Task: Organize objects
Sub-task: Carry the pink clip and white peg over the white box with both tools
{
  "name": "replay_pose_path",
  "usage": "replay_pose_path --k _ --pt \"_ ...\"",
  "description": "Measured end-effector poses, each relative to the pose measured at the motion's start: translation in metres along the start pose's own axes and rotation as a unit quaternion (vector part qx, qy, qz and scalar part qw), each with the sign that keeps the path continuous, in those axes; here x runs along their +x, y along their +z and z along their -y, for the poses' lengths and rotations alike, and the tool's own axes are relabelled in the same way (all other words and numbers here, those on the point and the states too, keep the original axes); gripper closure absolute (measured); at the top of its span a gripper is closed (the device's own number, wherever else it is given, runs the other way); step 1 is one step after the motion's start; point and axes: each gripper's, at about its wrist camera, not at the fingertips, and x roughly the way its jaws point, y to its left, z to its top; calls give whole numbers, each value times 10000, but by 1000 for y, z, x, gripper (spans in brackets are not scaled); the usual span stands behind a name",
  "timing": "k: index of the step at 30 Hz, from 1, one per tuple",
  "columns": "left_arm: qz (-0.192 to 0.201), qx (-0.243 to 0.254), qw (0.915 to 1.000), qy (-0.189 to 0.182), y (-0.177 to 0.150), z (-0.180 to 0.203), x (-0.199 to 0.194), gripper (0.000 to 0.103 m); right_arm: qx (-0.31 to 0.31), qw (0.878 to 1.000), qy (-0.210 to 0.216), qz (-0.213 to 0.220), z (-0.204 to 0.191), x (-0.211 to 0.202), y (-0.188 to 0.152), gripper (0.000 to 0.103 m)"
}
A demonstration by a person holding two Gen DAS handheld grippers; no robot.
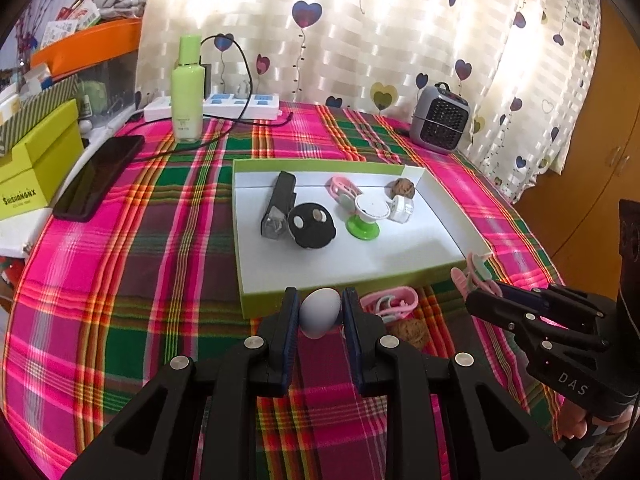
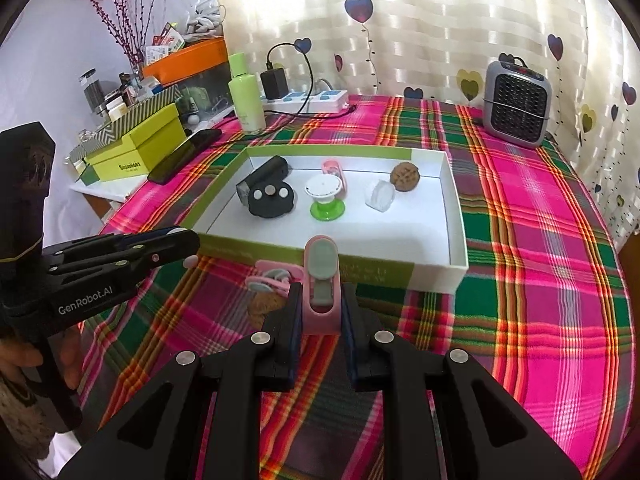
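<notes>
Plaid cloth in pink, green and red covers the table (image 2: 540, 240), with a heart-print curtain behind and a small grey heater (image 2: 516, 104) at about 1 o'clock of the green-rimmed white tray (image 2: 454, 216). Several things already lie inside the tray: a black torch-like case (image 1: 278, 206), a black disc (image 1: 312, 226), a white-and-green suction stand (image 1: 366, 216), a pink clip, a small white piece and a brown cookie-like lump (image 2: 405, 176).

Both grippers are loaded and hang just short of the tray's near wall, at its 6 o'clock side. The left gripper (image 1: 320, 314) is clamped on a pale grey egg (image 1: 320, 312), fingers pressing its two flanks. The right gripper (image 2: 320, 304) is clamped on a pink clip with a grey pad (image 2: 320, 280), held upright.

Judging by this, the step in hand is carrying these two pieces into the tray. Next, each needs lifting over the near wall toward the bare floor at 5 to 6 o'clock inside, then a low, gentle release, since the egg will likely roll. Another pink clip (image 1: 394, 302) and a brown lump (image 1: 412, 330) remain on the cloth just outside the wall
</notes>
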Motion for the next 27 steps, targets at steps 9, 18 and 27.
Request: replay_pose_path --k 9,18,27 --pt "49 37 10000 18 12 -1 6 83 -44 9999 113 63 -3 8 16 85" --pt "57 -84 9999 37 28 -10 19 83 -45 9997 244 69 -4 22 35 85" --pt "-75 -160 9998 69 38 -17 39 83 -127 9991 386 -107 -7 47 47 85"
